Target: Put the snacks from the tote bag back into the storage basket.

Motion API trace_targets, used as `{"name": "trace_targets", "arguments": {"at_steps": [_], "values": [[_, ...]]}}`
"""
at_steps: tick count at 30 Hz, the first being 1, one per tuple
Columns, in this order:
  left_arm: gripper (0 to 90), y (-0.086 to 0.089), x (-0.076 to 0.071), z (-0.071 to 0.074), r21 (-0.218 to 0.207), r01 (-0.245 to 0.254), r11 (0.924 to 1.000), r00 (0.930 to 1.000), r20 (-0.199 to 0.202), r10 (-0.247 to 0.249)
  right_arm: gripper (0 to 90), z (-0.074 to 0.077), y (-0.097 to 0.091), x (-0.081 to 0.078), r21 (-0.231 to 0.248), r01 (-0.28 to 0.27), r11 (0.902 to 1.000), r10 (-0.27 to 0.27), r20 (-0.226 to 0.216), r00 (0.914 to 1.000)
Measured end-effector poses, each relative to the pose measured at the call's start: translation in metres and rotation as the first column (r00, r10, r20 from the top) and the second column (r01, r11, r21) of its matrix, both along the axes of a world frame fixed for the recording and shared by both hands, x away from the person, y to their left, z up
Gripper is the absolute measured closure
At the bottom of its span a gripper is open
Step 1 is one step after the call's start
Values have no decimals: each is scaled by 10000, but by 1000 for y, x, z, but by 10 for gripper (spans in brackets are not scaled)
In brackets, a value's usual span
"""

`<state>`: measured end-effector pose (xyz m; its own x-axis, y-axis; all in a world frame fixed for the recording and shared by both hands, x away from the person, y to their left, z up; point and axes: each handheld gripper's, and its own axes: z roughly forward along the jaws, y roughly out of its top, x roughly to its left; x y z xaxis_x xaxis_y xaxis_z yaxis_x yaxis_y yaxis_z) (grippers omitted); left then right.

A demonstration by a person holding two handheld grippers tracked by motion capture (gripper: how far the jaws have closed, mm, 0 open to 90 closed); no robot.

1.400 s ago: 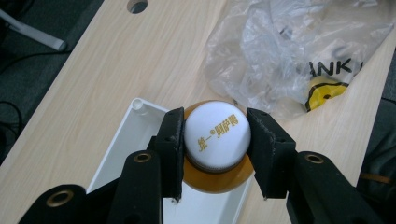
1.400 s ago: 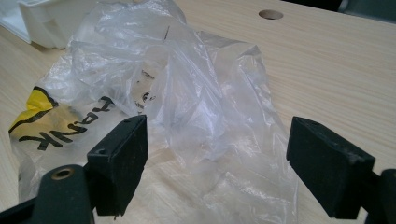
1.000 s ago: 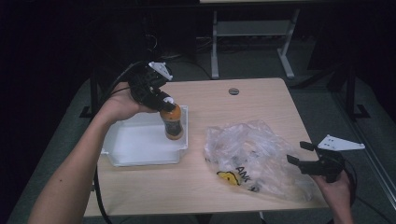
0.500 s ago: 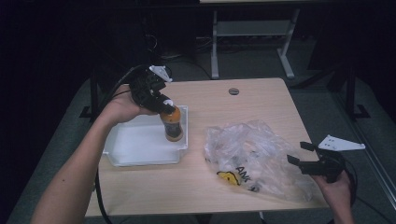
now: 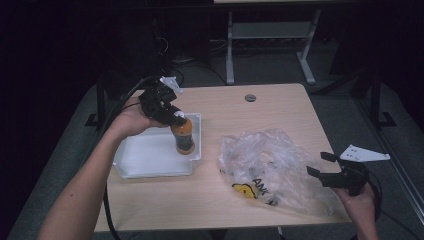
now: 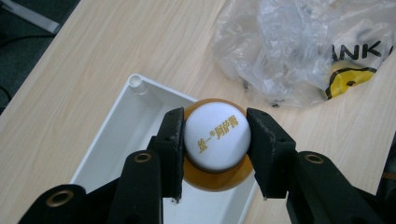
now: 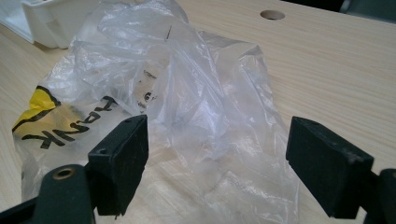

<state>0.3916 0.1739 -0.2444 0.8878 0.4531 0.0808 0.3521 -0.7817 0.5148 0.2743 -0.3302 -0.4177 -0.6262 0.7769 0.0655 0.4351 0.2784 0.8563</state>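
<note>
An orange bottle (image 5: 183, 139) with a white cap (image 6: 215, 136) stands upright at the right end of a white tray (image 5: 145, 160). My left gripper (image 5: 176, 118) comes down from above and is shut on the cap; in the left gripper view (image 6: 215, 140) both jaws press on the cap's sides. A crumpled clear plastic bag (image 5: 267, 167) with a yellow and black print lies on the right half of the table. My right gripper (image 5: 320, 167) hovers at the bag's right edge. In the right gripper view (image 7: 236, 154) its jaws stand wide open, with bag film (image 7: 187, 98) ahead of them.
The wooden table (image 5: 240, 115) has a round cable hole (image 5: 250, 97) near its far edge. A white table frame (image 5: 270, 35) stands on the dark floor behind. The table's right edge runs close by my right hand (image 5: 362, 202).
My left gripper and the bottle have shifted slightly, with the bottle staying in the tray. The right gripper and the bag have kept still.
</note>
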Motion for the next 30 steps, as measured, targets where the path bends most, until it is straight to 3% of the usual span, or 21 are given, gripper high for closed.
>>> {"name": "trace_targets", "arguments": {"at_steps": [30], "values": [[591,0,2,-36,91,-8,10000,9997,-244,11,203,-1,3,1,-19,-117,9999,117,-38,9999]]}}
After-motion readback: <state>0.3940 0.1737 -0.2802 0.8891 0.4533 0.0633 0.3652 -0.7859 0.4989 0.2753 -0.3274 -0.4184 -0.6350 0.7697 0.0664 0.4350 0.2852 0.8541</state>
